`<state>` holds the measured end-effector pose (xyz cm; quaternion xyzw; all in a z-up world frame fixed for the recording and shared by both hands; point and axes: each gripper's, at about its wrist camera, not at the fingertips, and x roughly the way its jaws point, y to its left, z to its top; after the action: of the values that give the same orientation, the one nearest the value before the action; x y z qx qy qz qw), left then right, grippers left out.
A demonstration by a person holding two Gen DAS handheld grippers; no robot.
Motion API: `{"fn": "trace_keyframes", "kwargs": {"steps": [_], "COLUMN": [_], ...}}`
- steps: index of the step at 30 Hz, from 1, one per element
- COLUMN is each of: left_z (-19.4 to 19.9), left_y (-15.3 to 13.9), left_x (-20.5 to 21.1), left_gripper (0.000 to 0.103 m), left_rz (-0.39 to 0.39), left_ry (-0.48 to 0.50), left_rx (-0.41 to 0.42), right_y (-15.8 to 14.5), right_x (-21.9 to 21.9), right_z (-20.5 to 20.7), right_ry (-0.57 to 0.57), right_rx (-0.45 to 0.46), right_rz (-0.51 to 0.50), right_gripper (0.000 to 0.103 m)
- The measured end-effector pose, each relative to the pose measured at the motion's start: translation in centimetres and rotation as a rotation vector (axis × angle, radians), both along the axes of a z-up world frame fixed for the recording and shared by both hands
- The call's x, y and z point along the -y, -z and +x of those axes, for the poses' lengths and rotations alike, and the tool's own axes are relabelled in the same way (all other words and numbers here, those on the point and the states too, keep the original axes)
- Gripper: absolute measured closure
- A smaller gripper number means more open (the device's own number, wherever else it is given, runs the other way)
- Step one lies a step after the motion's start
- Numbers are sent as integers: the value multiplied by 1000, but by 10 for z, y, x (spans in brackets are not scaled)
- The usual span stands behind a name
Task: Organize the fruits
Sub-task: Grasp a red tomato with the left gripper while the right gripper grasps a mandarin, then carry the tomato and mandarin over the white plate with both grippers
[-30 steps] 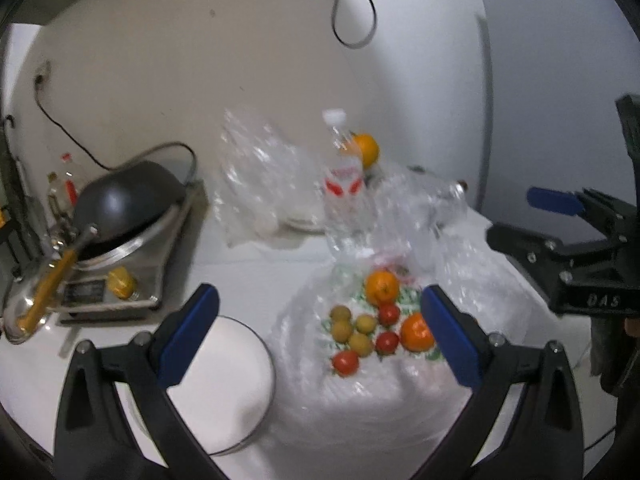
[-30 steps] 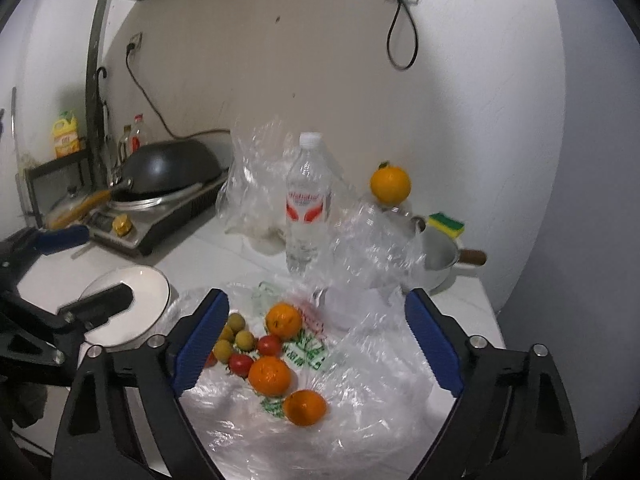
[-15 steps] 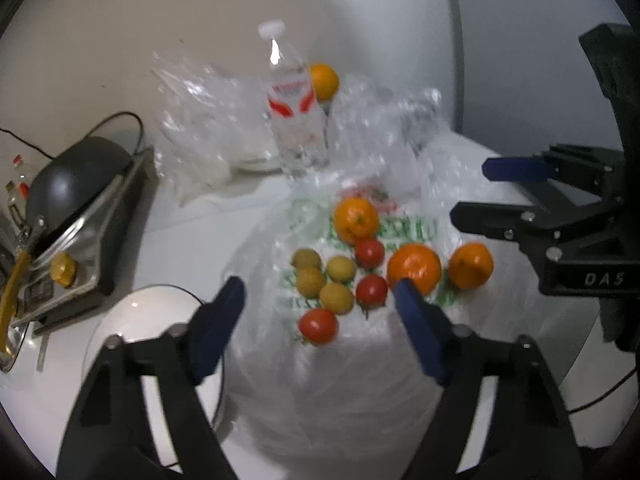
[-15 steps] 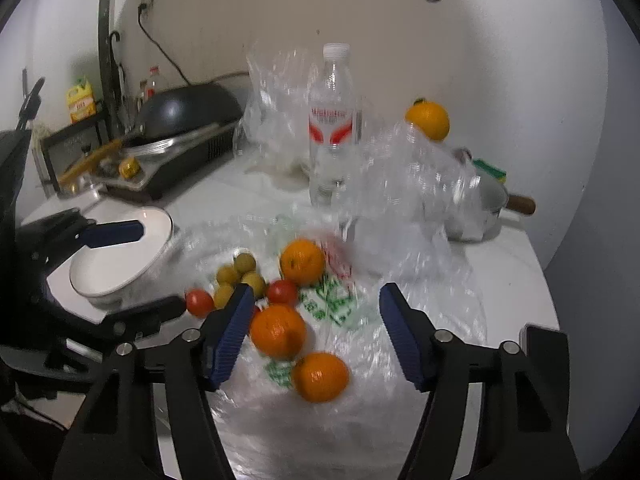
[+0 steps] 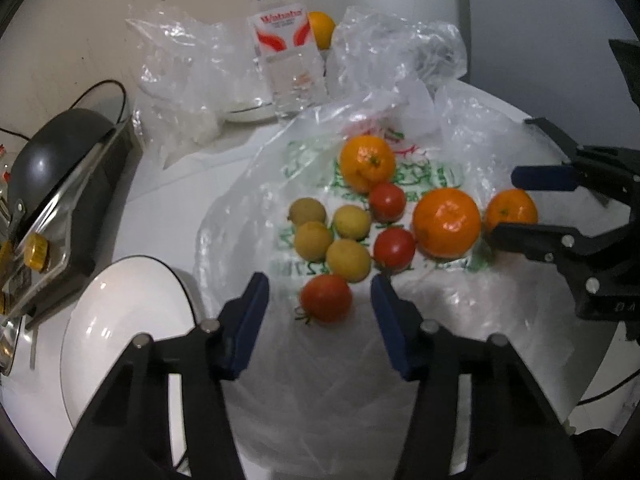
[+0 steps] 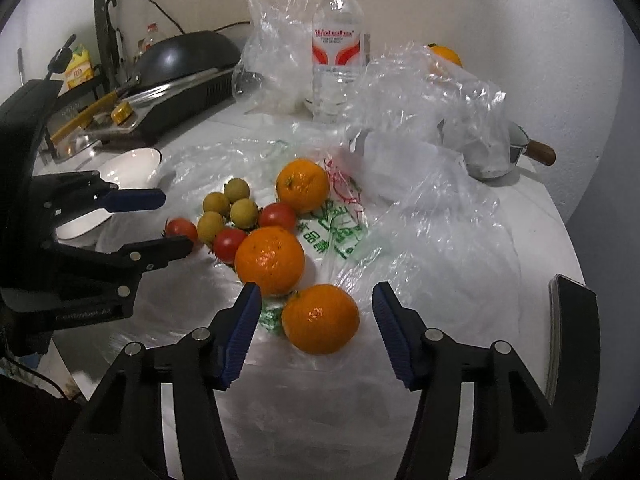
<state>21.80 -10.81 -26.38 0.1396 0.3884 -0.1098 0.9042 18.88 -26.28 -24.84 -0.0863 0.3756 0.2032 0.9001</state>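
Looks like pick-up step imo. Left gripper [image 5: 320, 300] has jaws spread around the nearest tomato [image 5: 326, 303] on the plastic bag [image 5: 500, 300], right gripper [image 6: 316, 316] spread around the front orange [image 6: 320, 319]. Next: close w/o squishing, prob move to white bowl [image 5: 120, 320].
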Motion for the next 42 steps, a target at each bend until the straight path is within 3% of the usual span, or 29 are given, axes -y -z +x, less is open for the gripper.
{"fn": "trace_keyframes", "kwargs": {"steps": [7,12,29,42], "left_z": [9,7,-18,-50], "left_y": [8,13,-15,-44], "left_x": [0,5,0,-30], "left_gripper": [63,73,74,74], "left_rz": [5,59,-2,-57], "left_ry": [16,29,39,6], "left_rx": [-36,-10,66,126], "right_y": [9,10,-13,-39], "right_x": [-2,-3,-9,-45], "right_z": [4,4,-14,-34], "right_ry": [-5,-3,-4,-68], "right_rx": [-36,-40,26,73], "right_rz": [-12,-22,-16,-21], "right_gripper": [54,60,60,60]}}
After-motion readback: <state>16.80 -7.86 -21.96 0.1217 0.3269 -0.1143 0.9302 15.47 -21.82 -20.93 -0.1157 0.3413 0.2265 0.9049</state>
